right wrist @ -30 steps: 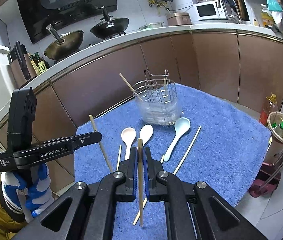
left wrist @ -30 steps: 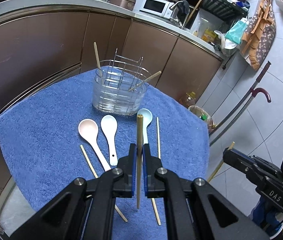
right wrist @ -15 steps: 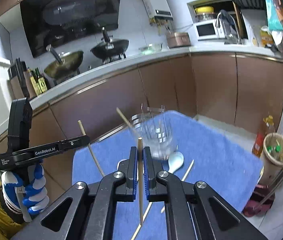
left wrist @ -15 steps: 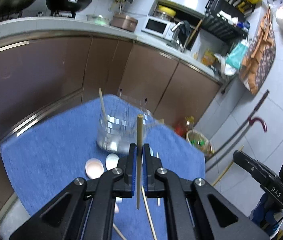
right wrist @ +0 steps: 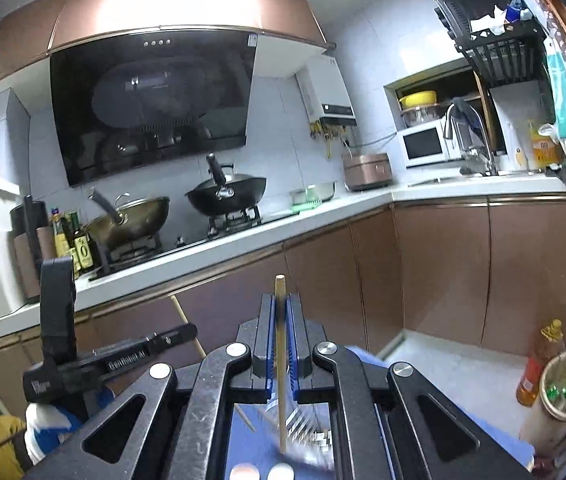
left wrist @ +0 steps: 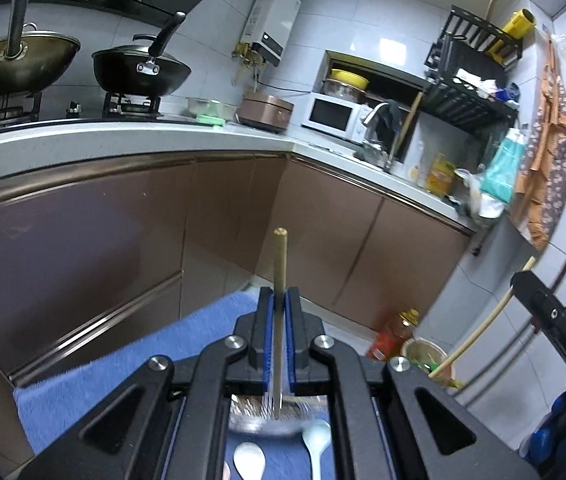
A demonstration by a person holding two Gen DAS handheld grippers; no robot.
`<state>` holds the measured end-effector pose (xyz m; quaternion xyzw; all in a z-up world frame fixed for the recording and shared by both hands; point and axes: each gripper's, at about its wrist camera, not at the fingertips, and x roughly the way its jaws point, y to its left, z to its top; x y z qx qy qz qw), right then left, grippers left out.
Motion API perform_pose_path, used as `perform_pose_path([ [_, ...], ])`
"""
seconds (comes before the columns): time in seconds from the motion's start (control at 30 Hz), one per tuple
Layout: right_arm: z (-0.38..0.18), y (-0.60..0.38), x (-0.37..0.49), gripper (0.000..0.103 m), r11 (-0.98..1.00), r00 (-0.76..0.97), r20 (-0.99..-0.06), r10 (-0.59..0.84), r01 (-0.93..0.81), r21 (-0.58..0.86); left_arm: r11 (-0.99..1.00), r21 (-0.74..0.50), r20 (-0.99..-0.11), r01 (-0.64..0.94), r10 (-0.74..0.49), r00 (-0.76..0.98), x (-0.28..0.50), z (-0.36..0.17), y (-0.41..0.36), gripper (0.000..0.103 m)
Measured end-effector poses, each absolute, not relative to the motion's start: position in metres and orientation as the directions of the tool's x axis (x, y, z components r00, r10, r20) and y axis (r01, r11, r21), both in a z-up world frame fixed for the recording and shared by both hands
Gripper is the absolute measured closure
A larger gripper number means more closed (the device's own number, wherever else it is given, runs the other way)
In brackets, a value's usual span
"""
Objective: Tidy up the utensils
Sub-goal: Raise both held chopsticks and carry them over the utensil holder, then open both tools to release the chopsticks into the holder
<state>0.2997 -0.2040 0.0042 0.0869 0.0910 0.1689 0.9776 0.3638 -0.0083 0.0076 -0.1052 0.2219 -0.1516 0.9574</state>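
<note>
My left gripper is shut on a wooden chopstick that stands upright between its blue pads. Under its fingers lie the blurred clear utensil holder, a white spoon and a pale blue spoon on the blue towel. My right gripper is likewise shut on an upright chopstick, above the holder. Each wrist view shows the other gripper off to the side with its stick: the right one and the left one.
Brown cabinet fronts and a counter with two woks curve behind the table. On the floor to the right stand an oil bottle and a waste bin. A gloved hand holds the left tool.
Both grippers have risen and tipped upward, each still holding its chopstick. The towel, spoons and holder have dropped to the bottom of both views, and the counter now fills the middle.
</note>
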Motion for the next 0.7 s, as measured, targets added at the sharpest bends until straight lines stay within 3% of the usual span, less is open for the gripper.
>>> perform_pose_path([
  [0.17,-0.017,-0.198,0.337,0.097,0.944,0.942,-0.145,0.304,-0.276,0.182,0.947,-0.252,-0.401,0.199,-0.290,0.869,0.397,-0.012,-0.019,0.098],
  [0.43,-0.078,-0.185,0.377,0.095,0.960,0.925,-0.273,0.266,-0.231,0.156,0.955,-0.245,-0.455,0.168,-0.266,0.850,0.423,-0.073,-0.035,0.095],
  [0.47,-0.082,-0.185,0.376,0.094,0.960,0.921,-0.282,0.269,-0.233,0.154,0.955,-0.239,-0.458,0.173,-0.268,0.848,0.421,-0.076,-0.035,0.091],
  [0.5,-0.083,-0.187,0.373,0.090,0.960,0.920,-0.285,0.269,-0.233,0.155,0.955,-0.237,-0.458,0.179,-0.273,0.846,0.419,-0.078,-0.035,0.081],
  [0.57,-0.082,-0.190,0.366,0.086,0.960,0.921,-0.283,0.268,-0.230,0.159,0.953,-0.242,-0.452,0.181,-0.276,0.848,0.412,-0.079,-0.032,0.073],
  [0.7,-0.072,-0.196,0.344,0.079,0.958,0.927,-0.263,0.268,-0.228,0.171,0.953,-0.238,-0.435,0.188,-0.278,0.857,0.391,-0.068,-0.024,0.072],
])
